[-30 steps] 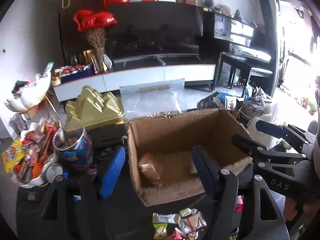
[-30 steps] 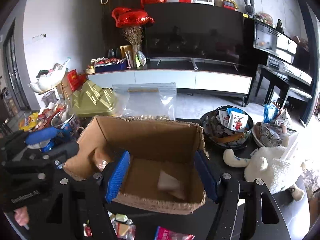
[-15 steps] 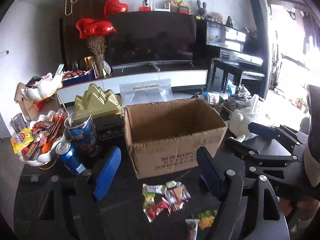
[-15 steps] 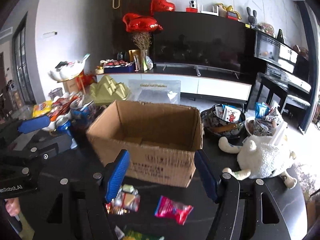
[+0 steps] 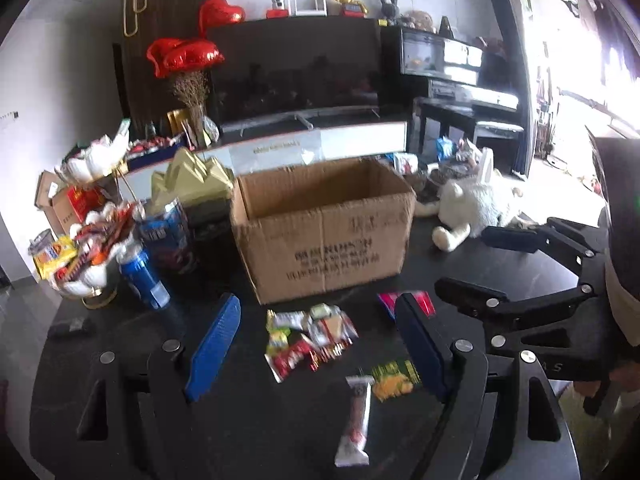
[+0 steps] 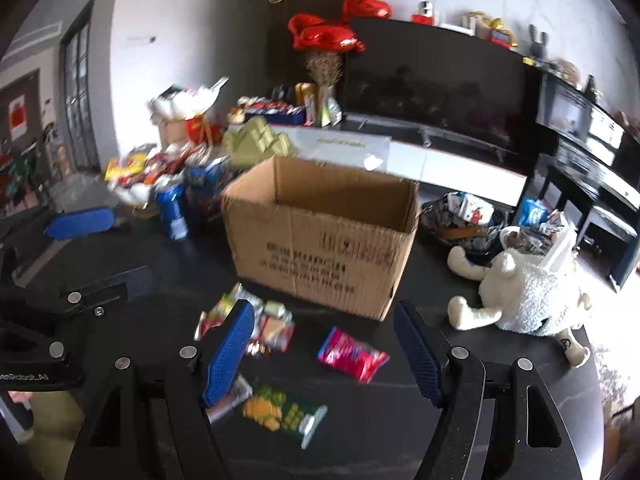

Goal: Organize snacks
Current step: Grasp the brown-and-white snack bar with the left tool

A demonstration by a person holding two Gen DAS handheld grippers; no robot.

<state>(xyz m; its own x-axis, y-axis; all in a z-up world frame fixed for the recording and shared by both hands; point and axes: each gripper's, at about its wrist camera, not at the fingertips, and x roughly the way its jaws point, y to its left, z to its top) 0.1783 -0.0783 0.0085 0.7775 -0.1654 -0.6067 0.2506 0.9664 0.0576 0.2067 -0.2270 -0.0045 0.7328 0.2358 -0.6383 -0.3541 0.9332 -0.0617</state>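
Hovering over the dark table (image 5: 500,256), both empty with blue pads wide apart: left gripper (image 5: 316,350) above the snack pile (image 5: 310,338), right gripper (image 6: 324,350) above the pink packet (image 6: 352,354); just behind, open cardboard box (image 6: 320,236).

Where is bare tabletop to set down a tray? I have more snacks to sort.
Bare: the dark strip between the cardboard box and the plush sheep, and left of the snack pile below the blue can. Crowded: straight before the box, and its left side.
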